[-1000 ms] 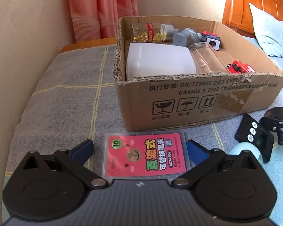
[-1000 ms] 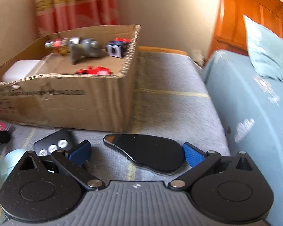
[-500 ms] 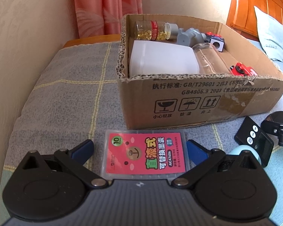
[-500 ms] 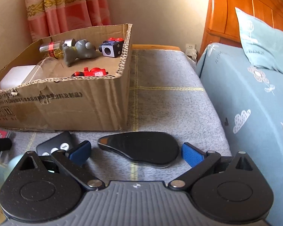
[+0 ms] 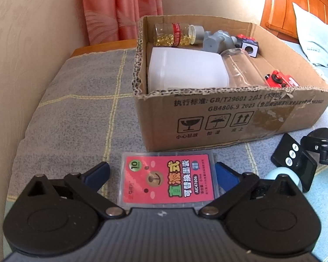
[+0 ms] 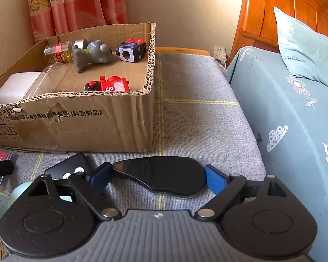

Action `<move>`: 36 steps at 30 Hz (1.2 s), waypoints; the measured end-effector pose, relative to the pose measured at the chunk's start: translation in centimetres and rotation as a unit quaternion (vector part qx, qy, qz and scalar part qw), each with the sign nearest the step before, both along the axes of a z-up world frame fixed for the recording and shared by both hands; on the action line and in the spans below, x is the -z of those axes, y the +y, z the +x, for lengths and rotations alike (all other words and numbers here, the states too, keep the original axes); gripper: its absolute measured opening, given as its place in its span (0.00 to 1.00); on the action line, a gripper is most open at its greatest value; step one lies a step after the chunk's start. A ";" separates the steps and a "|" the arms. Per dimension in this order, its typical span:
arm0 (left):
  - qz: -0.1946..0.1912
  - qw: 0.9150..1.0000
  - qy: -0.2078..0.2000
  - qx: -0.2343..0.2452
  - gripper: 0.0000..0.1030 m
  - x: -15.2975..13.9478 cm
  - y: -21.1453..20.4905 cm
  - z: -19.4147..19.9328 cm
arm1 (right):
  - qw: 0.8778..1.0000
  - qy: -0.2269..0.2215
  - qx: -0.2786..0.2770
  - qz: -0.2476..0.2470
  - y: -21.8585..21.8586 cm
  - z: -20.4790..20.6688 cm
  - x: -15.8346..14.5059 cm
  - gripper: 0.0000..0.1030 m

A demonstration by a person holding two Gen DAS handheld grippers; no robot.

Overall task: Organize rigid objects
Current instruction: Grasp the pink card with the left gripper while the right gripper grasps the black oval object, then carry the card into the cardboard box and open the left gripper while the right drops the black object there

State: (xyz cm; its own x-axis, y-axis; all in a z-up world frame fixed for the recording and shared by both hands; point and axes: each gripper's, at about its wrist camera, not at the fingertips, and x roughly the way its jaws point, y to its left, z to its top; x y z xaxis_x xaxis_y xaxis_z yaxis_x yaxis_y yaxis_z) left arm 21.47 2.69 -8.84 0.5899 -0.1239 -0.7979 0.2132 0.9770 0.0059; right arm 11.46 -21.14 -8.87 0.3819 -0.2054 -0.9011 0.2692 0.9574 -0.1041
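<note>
Pink and clear plastic, the refill pack (image 5: pixel 168 180) sits between my left gripper (image 5: pixel 161 172) fingers, which flank its edges; I cannot tell whether they pinch it. My right gripper (image 6: pixel 157 174) likewise brackets the black flat case (image 6: pixel 164 175) on the grey plaid blanket (image 6: pixel 192 118), pads at both ends, grip uncertain. Just beyond stands the cardboard box (image 5: pixel 240 118) holding a white tub (image 5: pixel 185 69), capsule bottle (image 5: pixel 177 33), grey figurine (image 6: pixel 91 53) and red toy (image 6: pixel 111 84); a black remote (image 5: pixel 293 161) lies beside it

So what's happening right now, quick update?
Left gripper open around pink card pack. Right gripper open around black oval case. Cardboard box just ahead, nothing blocking.
</note>
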 end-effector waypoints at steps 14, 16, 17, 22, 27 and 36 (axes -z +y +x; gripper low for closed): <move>0.006 1.000 0.001 -0.014 0.94 -0.1 -0.2 -0.8 | 1.000 0.000 -0.005 0.002 0.1 -0.1 0.1 0.90; 0.003 1.000 0.004 -0.014 0.91 -0.1 -0.2 -0.7 | 1.000 0.000 -0.007 0.003 0.1 -0.1 0.1 0.90; -0.002 1.000 0.004 -0.011 0.88 -0.2 -0.2 -0.8 | 1.000 0.001 -0.009 0.003 0.0 -0.1 0.1 0.90; 0.010 1.000 0.002 -0.001 0.88 -0.3 -0.4 -0.8 | 1.000 0.006 -0.019 0.007 0.0 0.0 0.0 0.90; 0.001 1.000 0.007 0.010 0.88 -0.8 0.1 -0.9 | 0.999 0.006 -0.037 0.003 0.3 -0.2 -0.6 0.90; -0.007 0.999 0.010 0.038 0.88 -2.7 0.9 -2.2 | 0.997 0.001 -0.075 0.004 0.3 -0.6 -2.7 0.90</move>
State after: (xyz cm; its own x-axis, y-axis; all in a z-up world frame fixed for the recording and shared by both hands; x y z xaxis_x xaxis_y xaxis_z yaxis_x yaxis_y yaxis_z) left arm 19.25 3.54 -6.16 0.5615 -0.1798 -0.8077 0.2875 0.9577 -0.0132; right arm 10.84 -20.86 -6.14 0.4060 -0.1386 -0.9033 0.1232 0.9877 -0.0962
